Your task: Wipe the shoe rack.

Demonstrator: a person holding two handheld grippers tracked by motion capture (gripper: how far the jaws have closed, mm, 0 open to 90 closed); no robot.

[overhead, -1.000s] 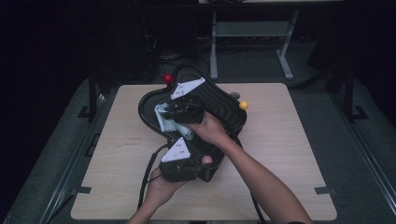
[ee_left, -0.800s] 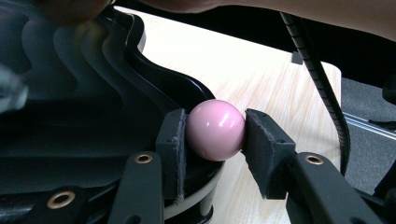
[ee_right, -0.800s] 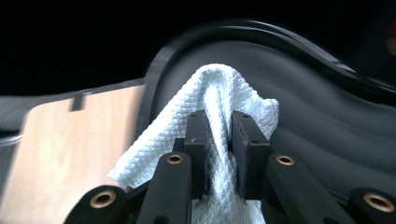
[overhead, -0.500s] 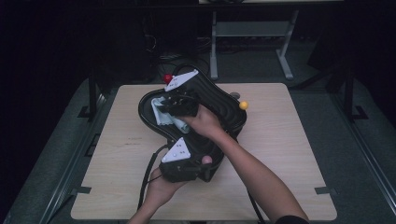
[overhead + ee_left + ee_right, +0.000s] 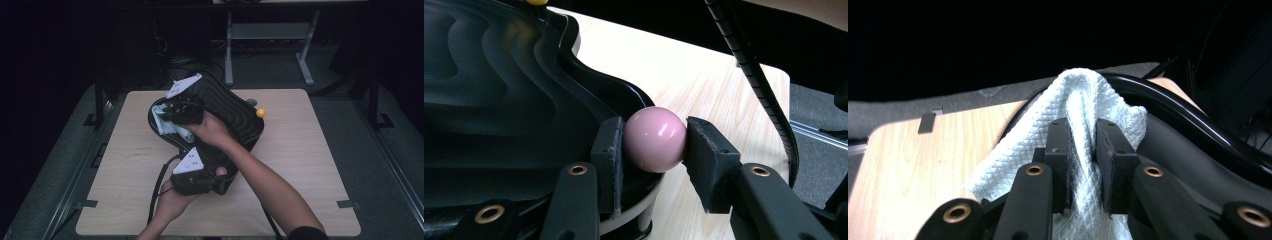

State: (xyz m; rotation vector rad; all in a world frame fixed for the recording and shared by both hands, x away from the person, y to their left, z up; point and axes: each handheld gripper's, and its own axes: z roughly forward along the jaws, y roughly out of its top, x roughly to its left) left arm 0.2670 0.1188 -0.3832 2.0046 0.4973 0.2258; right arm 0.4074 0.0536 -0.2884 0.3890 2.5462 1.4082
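A black tray (image 5: 235, 115) with wavy ridges lies on the wooden table (image 5: 300, 165). My left gripper (image 5: 219, 173) sits at the tray's near end, shut on a pink ball (image 5: 655, 139) fixed at the rim; its pads (image 5: 610, 155) press both sides of the ball. My right gripper (image 5: 169, 120) is over the tray's left part, shut on a pale waffle-weave cloth (image 5: 1083, 105) that lies against the tray's inner surface by the rim (image 5: 1173, 107). In the high view the cloth (image 5: 161, 119) bunches under that gripper.
A yellow ball (image 5: 260, 113) sticks out at the tray's far right edge. The right forearm (image 5: 260, 185) crosses over the tray's near half. The right gripper's ribbed cable (image 5: 756, 80) hangs beside the pink ball. The table's edges drop to dark floor.
My right gripper has slid with the cloth toward the tray's far left. Its grey plate now covers the red ball seen earlier at the far rim. The left gripper has stayed put.
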